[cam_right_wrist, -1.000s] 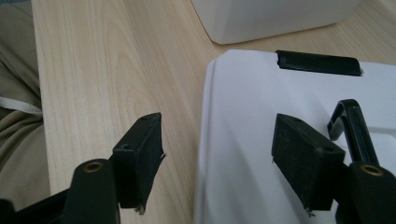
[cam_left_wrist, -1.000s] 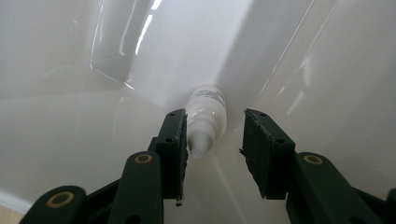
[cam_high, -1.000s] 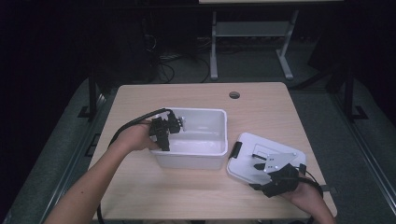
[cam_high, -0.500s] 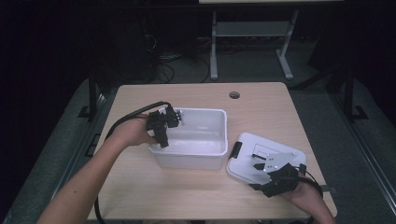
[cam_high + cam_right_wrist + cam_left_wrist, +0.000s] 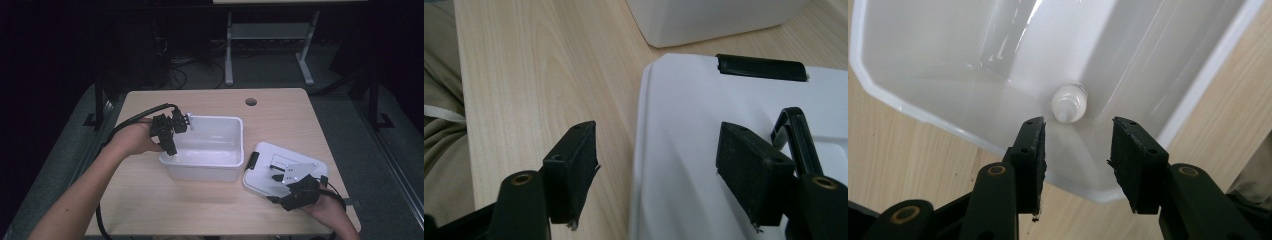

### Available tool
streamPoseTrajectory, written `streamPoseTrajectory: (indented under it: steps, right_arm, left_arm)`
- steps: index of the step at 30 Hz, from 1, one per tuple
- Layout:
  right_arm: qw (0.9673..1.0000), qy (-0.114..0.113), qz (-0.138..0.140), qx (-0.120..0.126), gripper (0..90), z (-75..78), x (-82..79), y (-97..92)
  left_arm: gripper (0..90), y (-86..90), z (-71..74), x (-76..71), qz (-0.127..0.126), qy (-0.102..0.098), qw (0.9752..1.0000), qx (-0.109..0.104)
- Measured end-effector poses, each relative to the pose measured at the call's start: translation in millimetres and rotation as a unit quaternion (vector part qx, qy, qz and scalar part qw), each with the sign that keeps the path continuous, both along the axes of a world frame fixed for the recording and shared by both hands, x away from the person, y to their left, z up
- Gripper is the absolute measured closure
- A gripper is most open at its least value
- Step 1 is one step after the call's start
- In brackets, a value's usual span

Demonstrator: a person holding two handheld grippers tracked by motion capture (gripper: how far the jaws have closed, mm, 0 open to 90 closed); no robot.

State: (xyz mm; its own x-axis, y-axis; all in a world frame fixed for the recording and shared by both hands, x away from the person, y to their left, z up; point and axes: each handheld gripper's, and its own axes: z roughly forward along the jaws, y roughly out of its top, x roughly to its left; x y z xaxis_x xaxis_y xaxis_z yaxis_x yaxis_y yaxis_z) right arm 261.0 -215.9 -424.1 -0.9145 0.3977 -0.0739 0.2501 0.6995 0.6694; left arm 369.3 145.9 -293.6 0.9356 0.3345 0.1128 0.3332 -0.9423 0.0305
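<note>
While the person's left hand [image 5: 131,139] holds the left gripper [image 5: 172,131] above the left end of a white plastic bin [image 5: 210,165], a small white bottle [image 5: 1069,102] lies inside that bin. In the left gripper view the bottle rests on the bin's floor against a side wall, its cap end pointing toward the camera. It sits beyond the two black jaws, roughly in line with the gap between them and slightly nearer the left one, well apart from both. The jaws have just been opening; they stand parted with nothing between them, and their pads touch nothing.

The bin stands near the middle of a light wooden table [image 5: 200,215]. To its right, at the near right part of the table, a white lid [image 5: 272,167] with a black clip [image 5: 761,67] on its edge lies flat beside the bin.

The right gripper [image 5: 287,192], held in the person's right hand [image 5: 325,205], rests low at the lid's near edge. In the right gripper view its jaws stand wide apart: the left jaw is over bare table and the right jaw is over the lid, so the lid's rim runs between them. The pads do not press on the rim. Whether the gripper touches the lid cannot be told.
</note>
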Motion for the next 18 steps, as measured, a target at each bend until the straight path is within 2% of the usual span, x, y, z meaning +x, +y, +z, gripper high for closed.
streamPoseTrajectory:
  steps: [10,18]
  right_arm:
    - [1.0,-0.001,-0.002,0.001,31.9,2.0,-0.5,1.3]
    - [1.0,-0.003,0.0,-0.002,31.7,2.3,-1.0,4.5]
  left_arm:
    - [55.7,9.8,15.9,-16.2,0.0,-0.006,1.0,-0.008]
    - [55.7,15.1,20.2,-30.5,-0.003,-0.005,0.9999,-0.011]
